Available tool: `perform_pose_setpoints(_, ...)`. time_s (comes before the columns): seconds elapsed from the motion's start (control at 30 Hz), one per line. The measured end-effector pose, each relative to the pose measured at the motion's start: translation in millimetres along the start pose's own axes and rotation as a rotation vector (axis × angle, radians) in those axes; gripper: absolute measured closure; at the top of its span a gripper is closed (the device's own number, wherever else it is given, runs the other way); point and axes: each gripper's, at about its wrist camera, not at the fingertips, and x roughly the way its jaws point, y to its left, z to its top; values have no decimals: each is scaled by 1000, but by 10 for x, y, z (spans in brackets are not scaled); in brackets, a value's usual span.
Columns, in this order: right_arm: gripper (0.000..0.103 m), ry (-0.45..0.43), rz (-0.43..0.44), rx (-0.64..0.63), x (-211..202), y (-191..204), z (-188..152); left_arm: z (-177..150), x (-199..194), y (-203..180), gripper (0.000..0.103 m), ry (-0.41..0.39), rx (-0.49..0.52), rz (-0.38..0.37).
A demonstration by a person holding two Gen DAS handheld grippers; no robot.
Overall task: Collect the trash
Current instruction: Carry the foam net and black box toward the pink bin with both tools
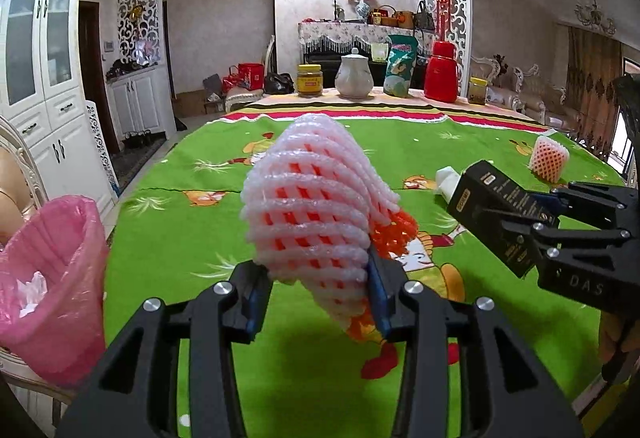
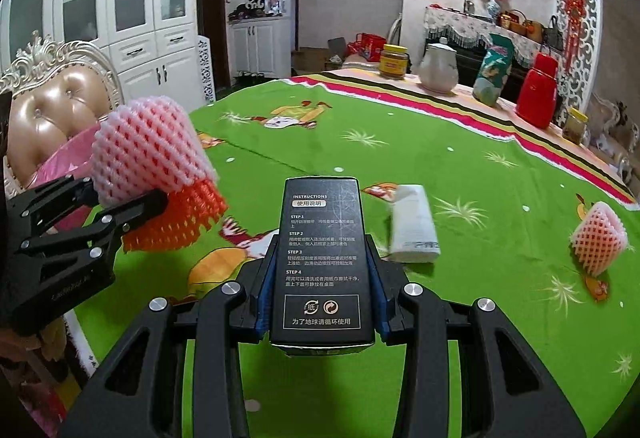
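Green cartoon cloth is covering the counter [image 1: 192, 238], with jars and a red flask standing along its far edge at twelve o'clock. Left fingers [image 1: 318, 288] are pinching a white foam fruit net [image 1: 316, 205] with orange mesh inside, holding it above the cloth. At nine o'clock a pink-lined trash bin [image 1: 56, 278] is waiting, apparently on a chair. Right fingers [image 2: 322, 298] are clamping a black instruction box [image 2: 322, 258]. A white tissue pack [image 2: 414, 224] and another foam net [image 2: 598, 244] are lying at two o'clock.
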Motion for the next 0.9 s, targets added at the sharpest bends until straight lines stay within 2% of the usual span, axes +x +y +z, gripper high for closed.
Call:
perform_pose_setpoints(0.4, 65, 6, 55, -68, 50, 438, 113, -92, -199, 405, 61, -31, -23, 54)
perform_pose_setpoints(0.63, 65, -6, 97, -97, 117, 722, 269, -78, -432, 830, 60, -72, -51, 123)
perform_pose_setpoints(0.9, 65, -43, 186, -163, 202, 1278, 565, -50, -745, 1468, 60, -127, -117, 212)
